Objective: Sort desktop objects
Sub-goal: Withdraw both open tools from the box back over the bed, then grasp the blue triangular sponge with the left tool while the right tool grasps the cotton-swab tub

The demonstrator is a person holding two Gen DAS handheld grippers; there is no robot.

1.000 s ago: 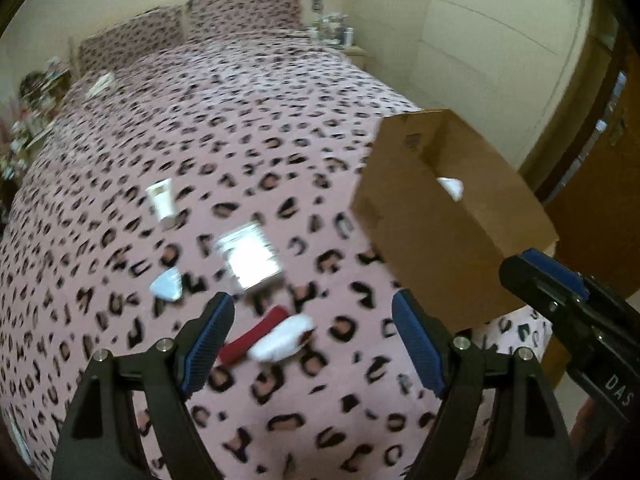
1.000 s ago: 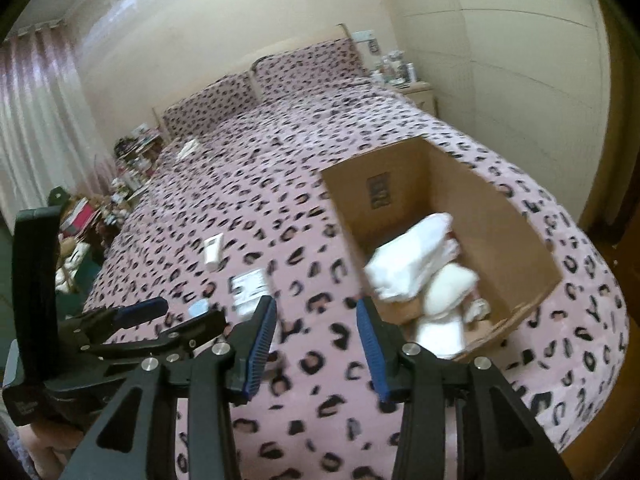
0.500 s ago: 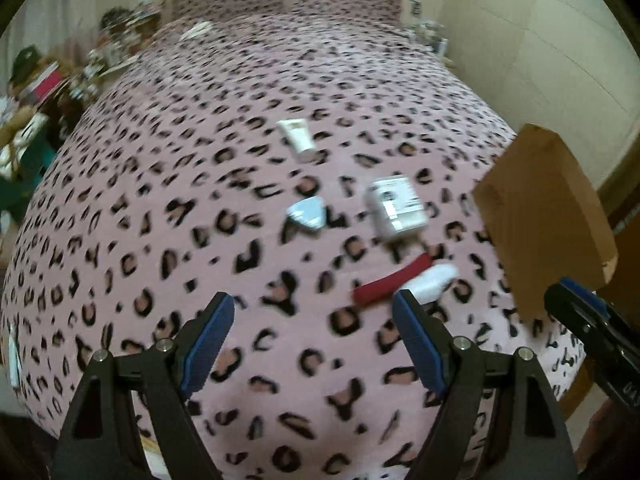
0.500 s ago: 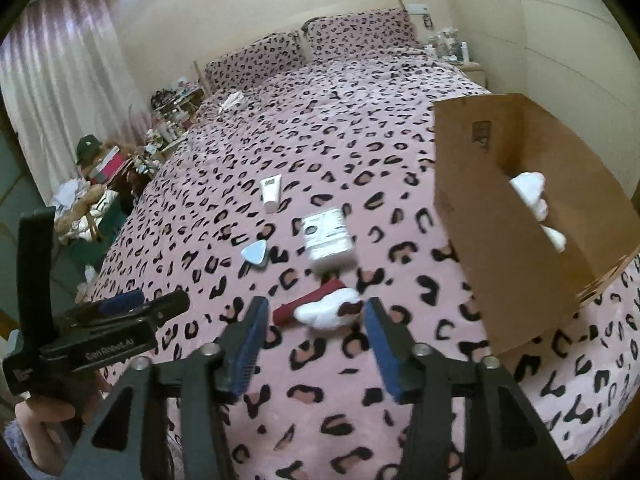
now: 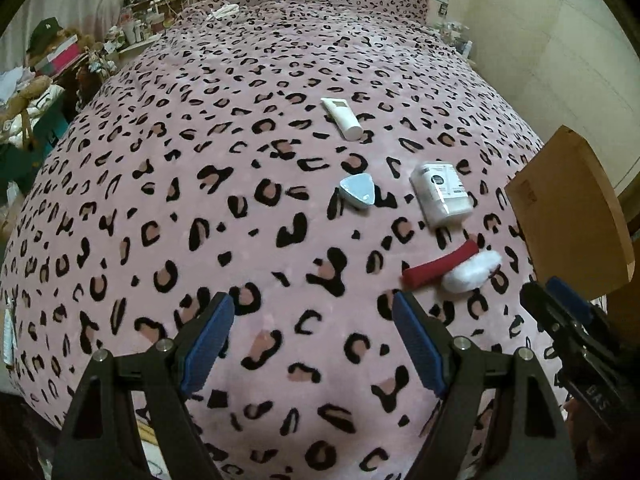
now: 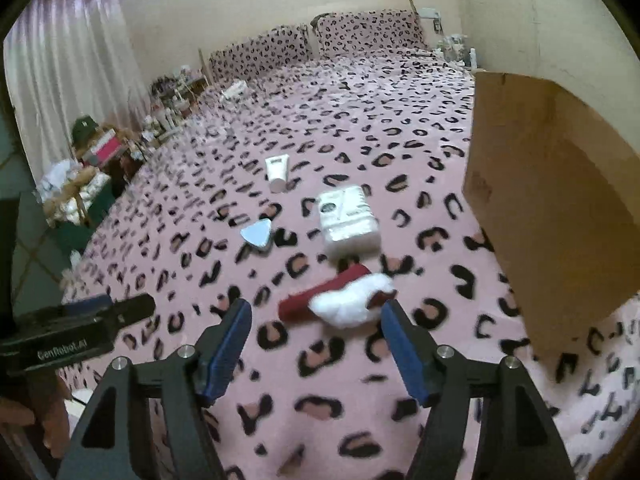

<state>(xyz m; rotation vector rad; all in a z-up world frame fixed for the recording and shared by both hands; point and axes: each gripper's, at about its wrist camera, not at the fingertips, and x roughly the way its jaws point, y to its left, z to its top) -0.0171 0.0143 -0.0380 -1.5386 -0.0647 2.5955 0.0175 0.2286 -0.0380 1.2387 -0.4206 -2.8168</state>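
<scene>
The right gripper [image 6: 316,340], its jaws just opened with nothing between them, hung nearer than the open, empty left gripper [image 5: 310,340] to the fluffy white and red sock [image 6: 340,300] lying crosswise just ahead on the leopard-print bedspread [image 6: 400,140].

The left gripper [image 5: 313,344] hangs open, empty, over the leopard-print bed [image 5: 200,184], a red-and-white sock [image 5: 452,270] at right centre.

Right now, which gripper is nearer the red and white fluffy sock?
Right gripper: the sock lies just ahead of its open fingers. Left gripper sits off to the sock's left.
</scene>
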